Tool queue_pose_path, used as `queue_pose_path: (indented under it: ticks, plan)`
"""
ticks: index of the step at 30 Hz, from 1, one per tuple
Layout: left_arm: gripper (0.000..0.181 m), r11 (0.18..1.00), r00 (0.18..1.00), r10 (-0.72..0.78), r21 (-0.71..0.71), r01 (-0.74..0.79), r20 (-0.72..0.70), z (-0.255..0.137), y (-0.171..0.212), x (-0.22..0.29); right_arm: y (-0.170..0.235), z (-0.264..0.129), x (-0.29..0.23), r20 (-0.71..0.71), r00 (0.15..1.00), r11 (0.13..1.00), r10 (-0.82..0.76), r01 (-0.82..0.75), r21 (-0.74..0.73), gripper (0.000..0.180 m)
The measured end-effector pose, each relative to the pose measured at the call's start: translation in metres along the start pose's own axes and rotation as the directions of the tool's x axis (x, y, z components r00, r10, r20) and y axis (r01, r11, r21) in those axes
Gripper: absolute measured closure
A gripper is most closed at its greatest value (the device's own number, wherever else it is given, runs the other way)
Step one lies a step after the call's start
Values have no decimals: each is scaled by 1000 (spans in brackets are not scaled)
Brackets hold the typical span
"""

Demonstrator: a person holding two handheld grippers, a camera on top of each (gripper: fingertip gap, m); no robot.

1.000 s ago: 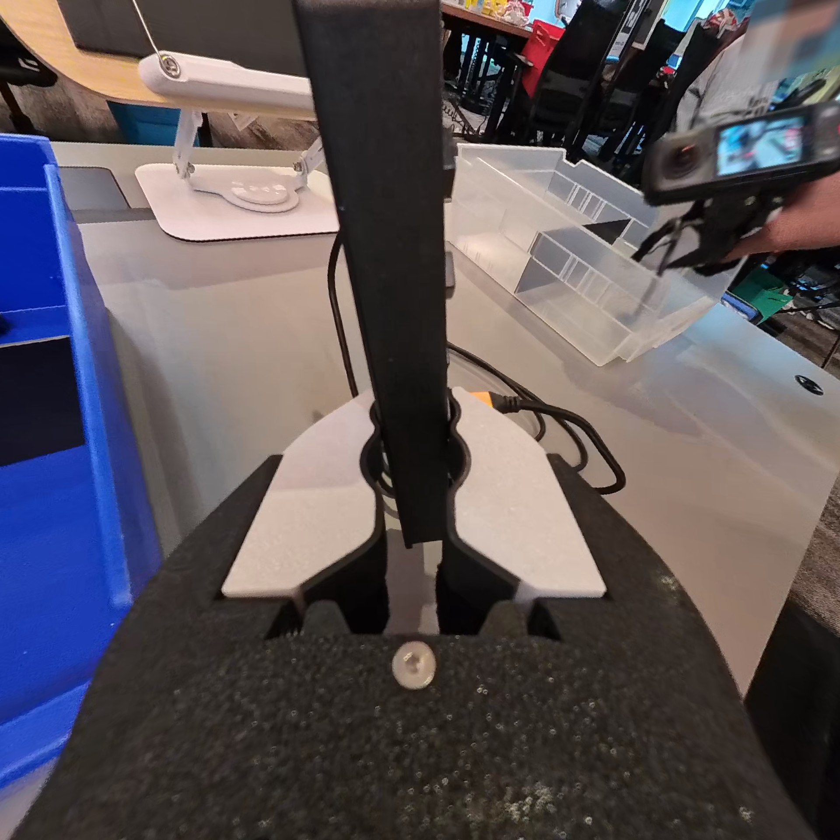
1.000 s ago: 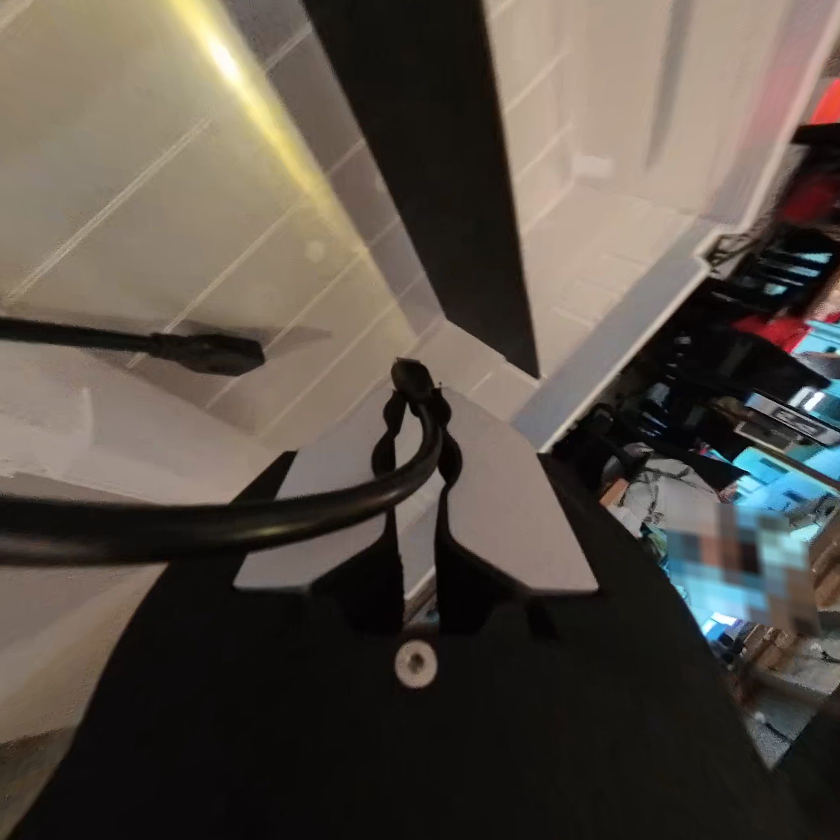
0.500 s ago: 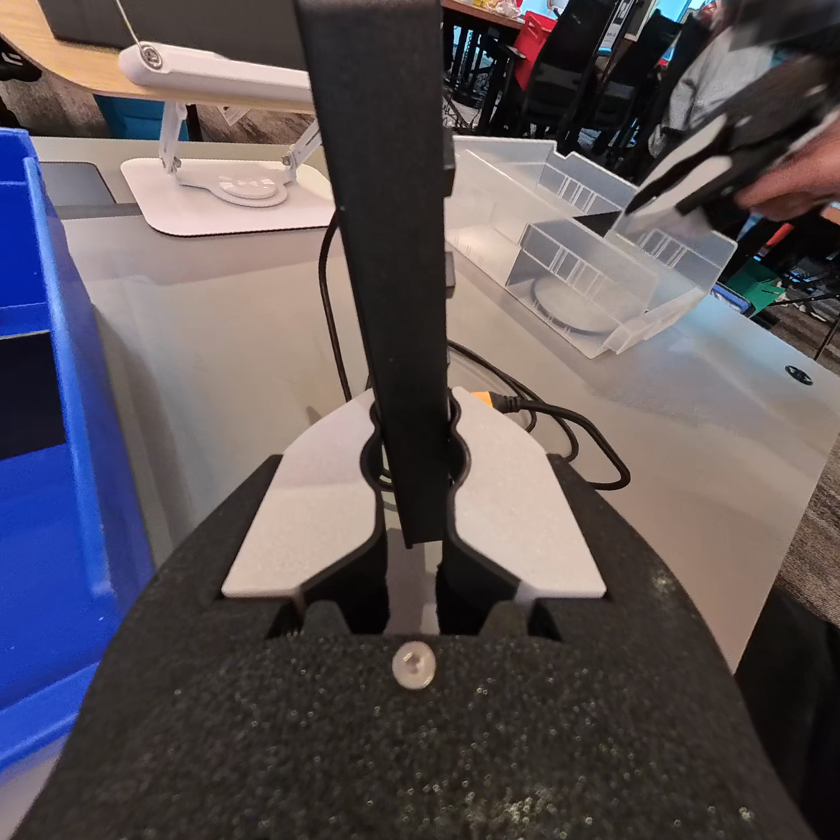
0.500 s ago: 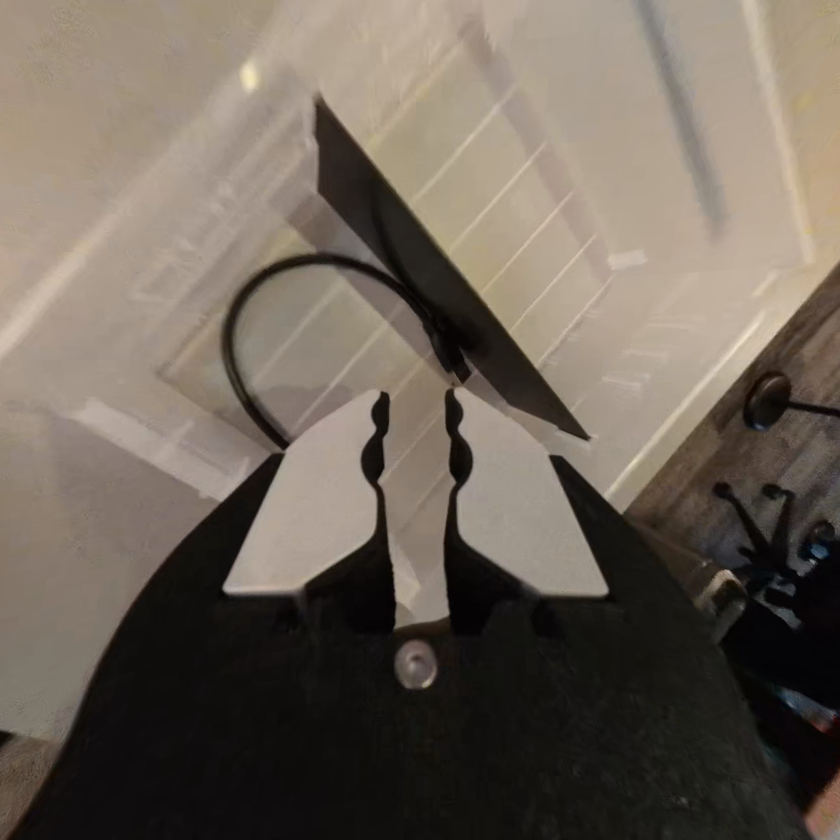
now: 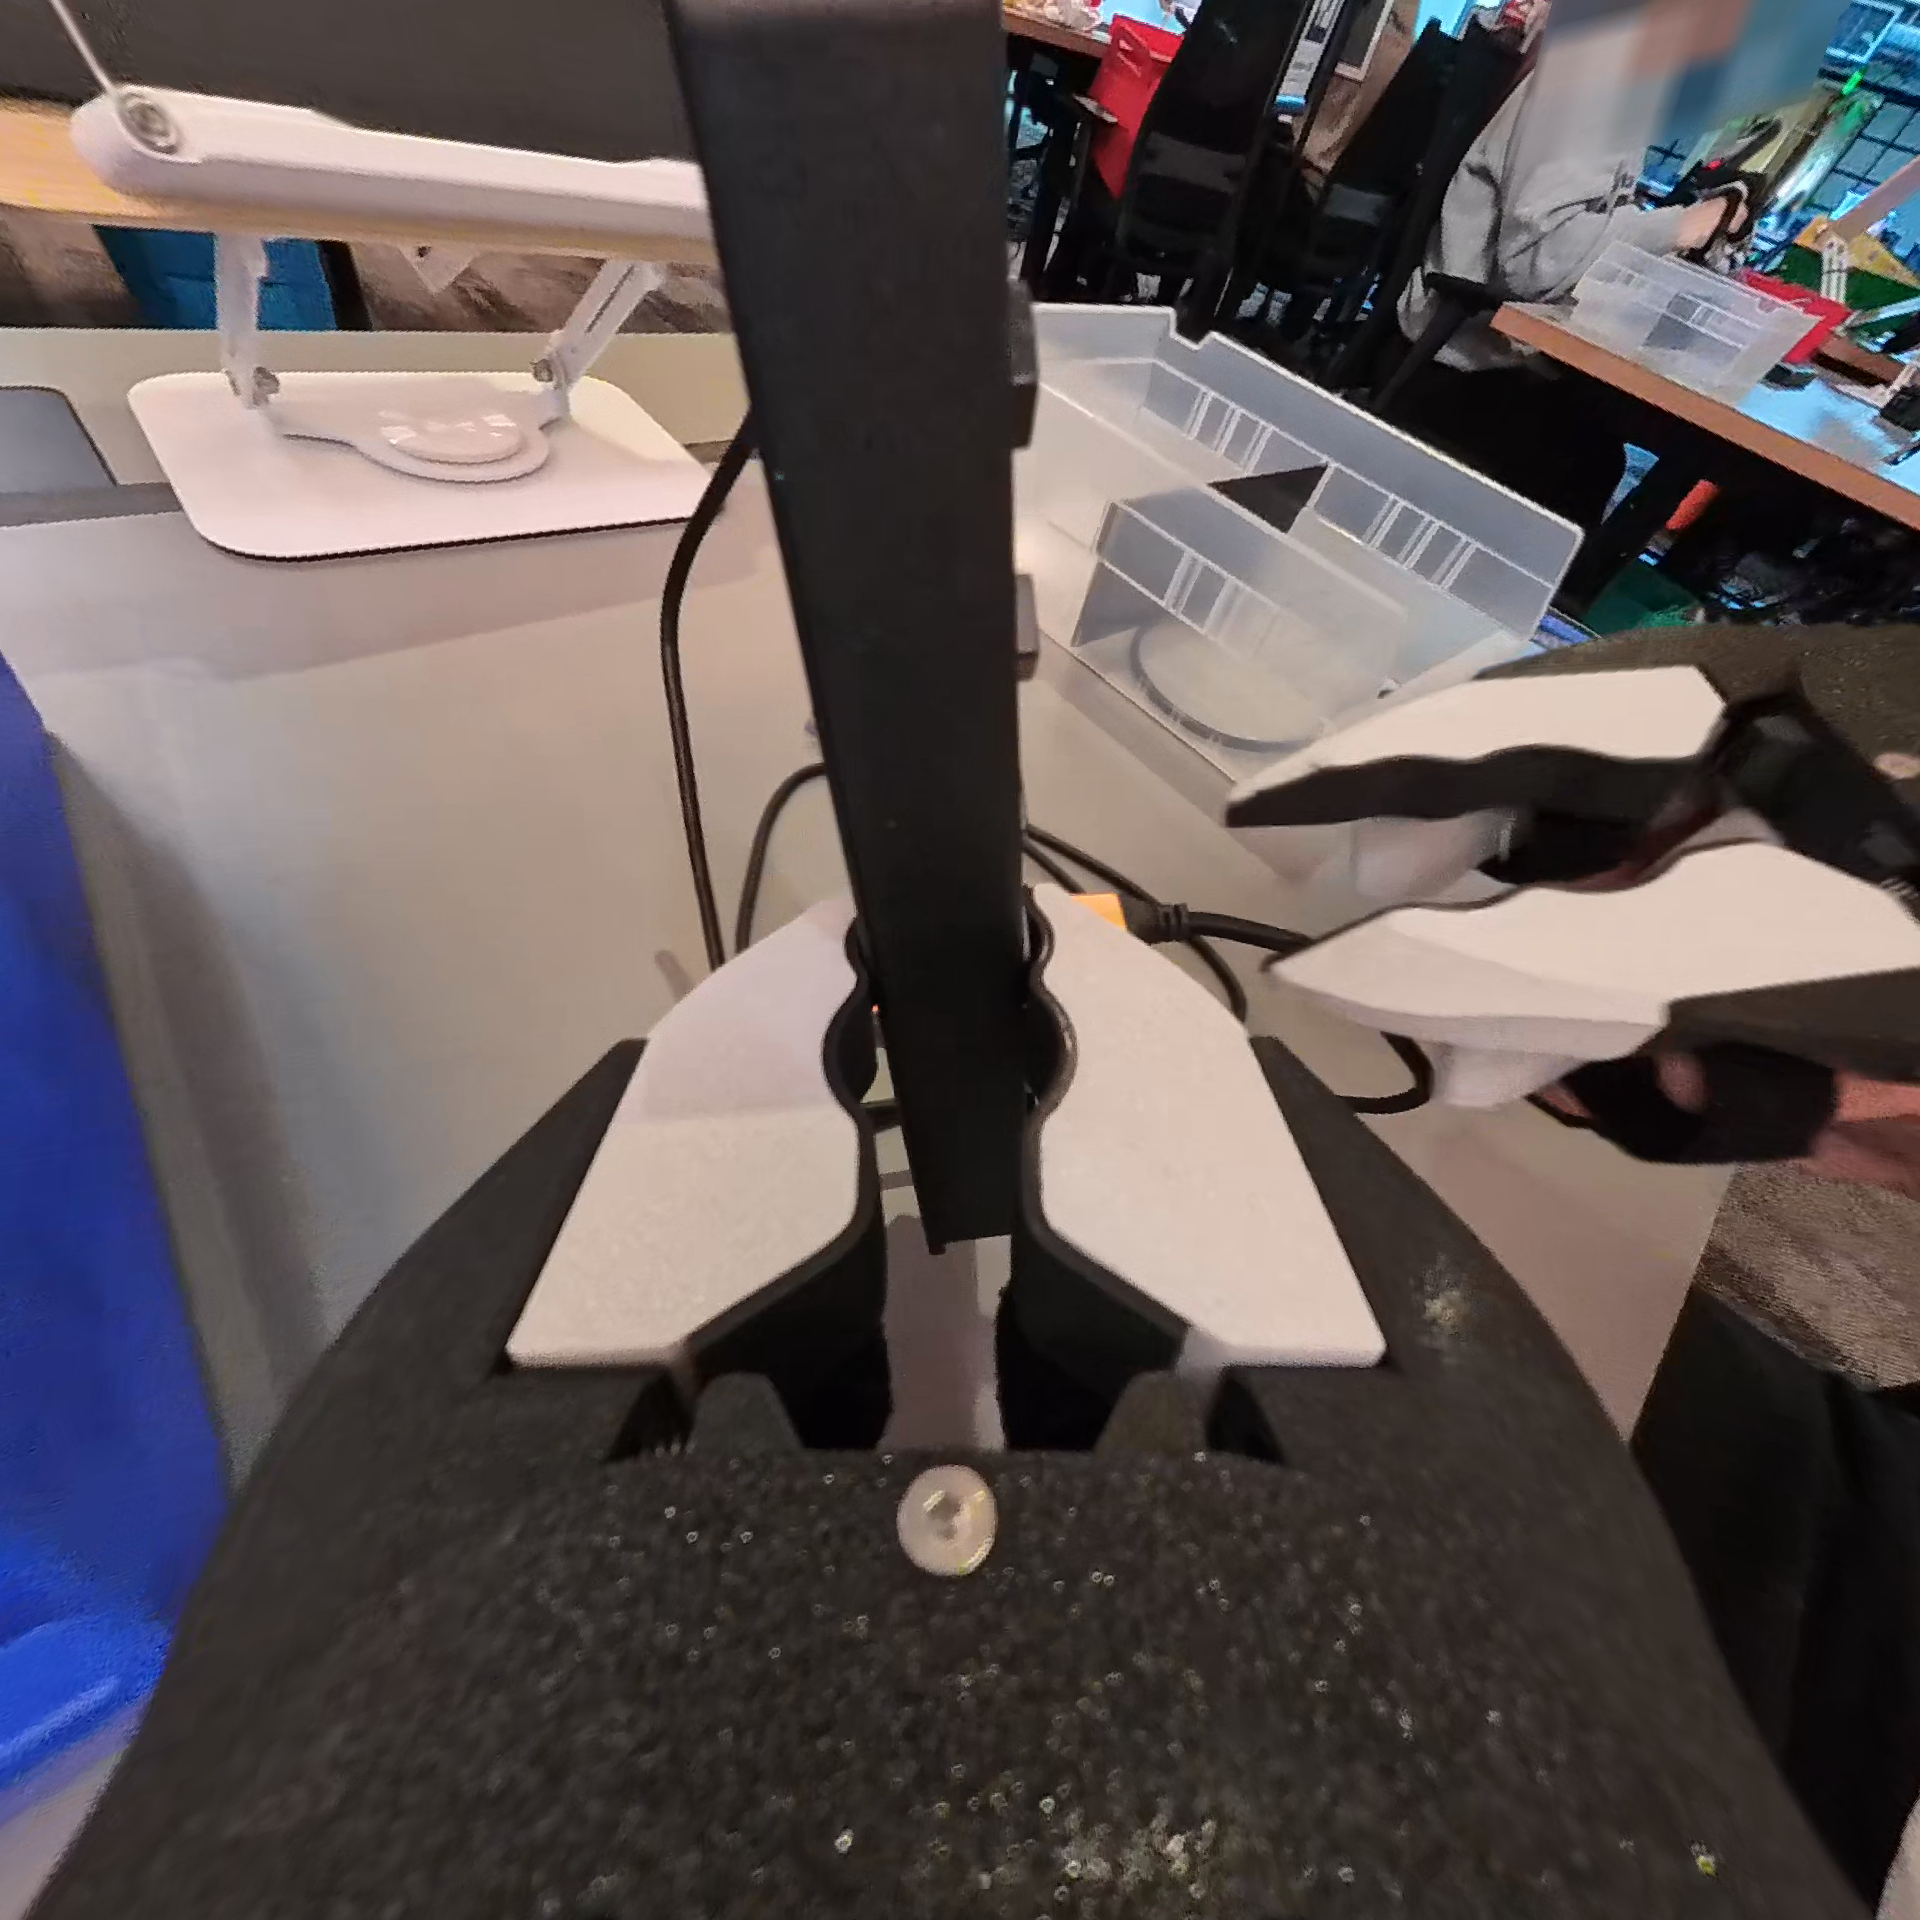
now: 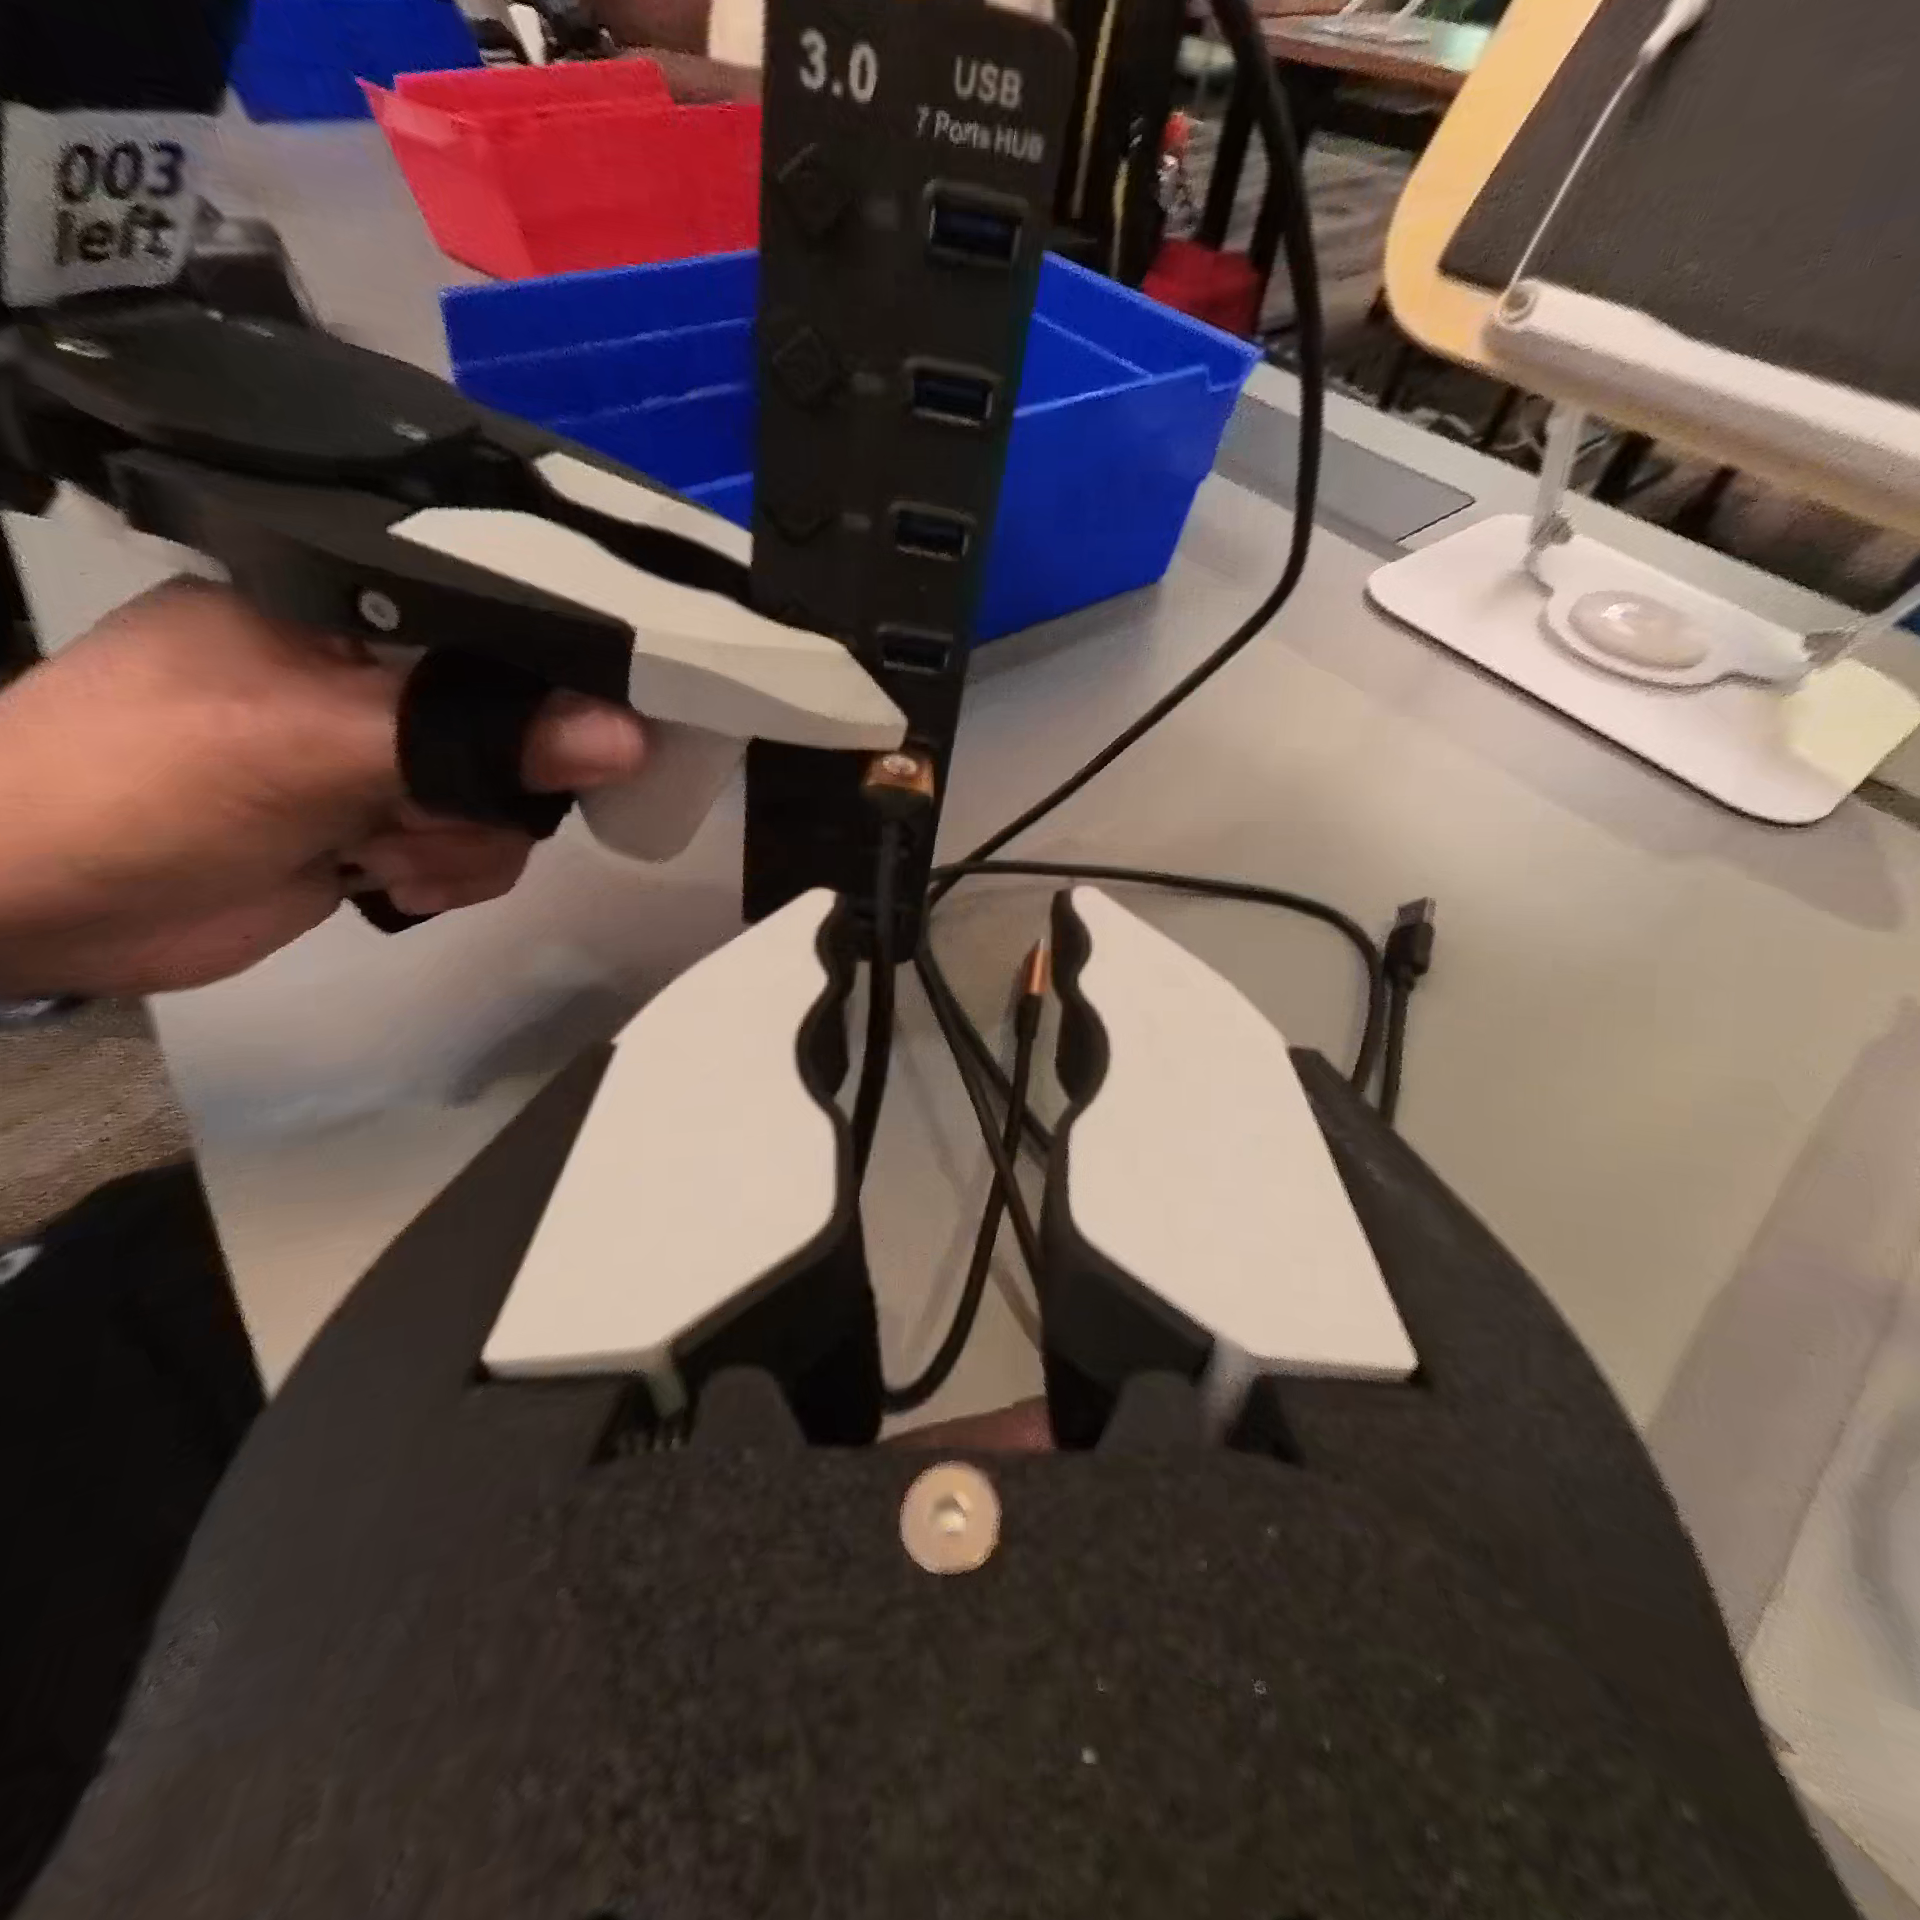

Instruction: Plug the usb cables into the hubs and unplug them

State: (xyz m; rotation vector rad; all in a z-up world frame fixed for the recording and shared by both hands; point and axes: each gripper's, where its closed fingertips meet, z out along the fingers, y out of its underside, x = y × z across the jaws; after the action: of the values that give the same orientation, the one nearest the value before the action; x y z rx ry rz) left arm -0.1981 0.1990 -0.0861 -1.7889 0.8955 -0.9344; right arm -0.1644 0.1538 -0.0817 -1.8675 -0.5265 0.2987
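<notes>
Brought across from the clear plastic bin (image 5: 1299, 540), the right tool (image 6: 951, 925) is held open before the orange-tipped black cable plug (image 6: 902, 781) seated in the upright black hub (image 6: 894, 416) clamped by the left tool (image 5: 940, 940), so unplugging seemingly calls for closing on that plug.

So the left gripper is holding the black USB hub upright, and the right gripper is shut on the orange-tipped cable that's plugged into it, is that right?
Not quite. The left gripper does hold the black USB hub upright, and the orange-tipped cable is plugged into it, but the right gripper is open and grips nothing. The right wrist view shows its fingers spread apart just short of the plug.
</notes>
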Motion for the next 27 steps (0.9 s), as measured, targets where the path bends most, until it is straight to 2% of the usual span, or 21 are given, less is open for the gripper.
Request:
queue_pose_path:
  ticks: [5,10,15,17,22,25,27]
  plan:
    - [157,1000,1000,10,6,-10,-21,1,0,12,7,26,-3,-48,999,996,-10,5,-93,143]
    - [157,1000,999,13,5,-13,-42,2,2,20,-3,25,-11,-41,999,1000,-6,5,-17,164]
    - [157,1000,999,1,15,0,-48,3,2,21,1,26,-13,-54,999,1000,-4,3,-29,159]
    - [157,1000,998,1,14,0,-55,3,1,22,1,24,-11,-53,998,999,22,-23,-22,164]
    - [157,999,999,37,5,-36,-39,4,1,22,2,23,-11,-33,998,999,46,-46,-7,164]
    - [157,998,994,68,10,-69,80,-1,-3,1,2,20,-11,-55,998,1000,31,-31,3,165]
    - [157,999,999,2,49,-4,49,-7,-10,-12,1,14,-11,-47,998,999,30,-30,13,165]
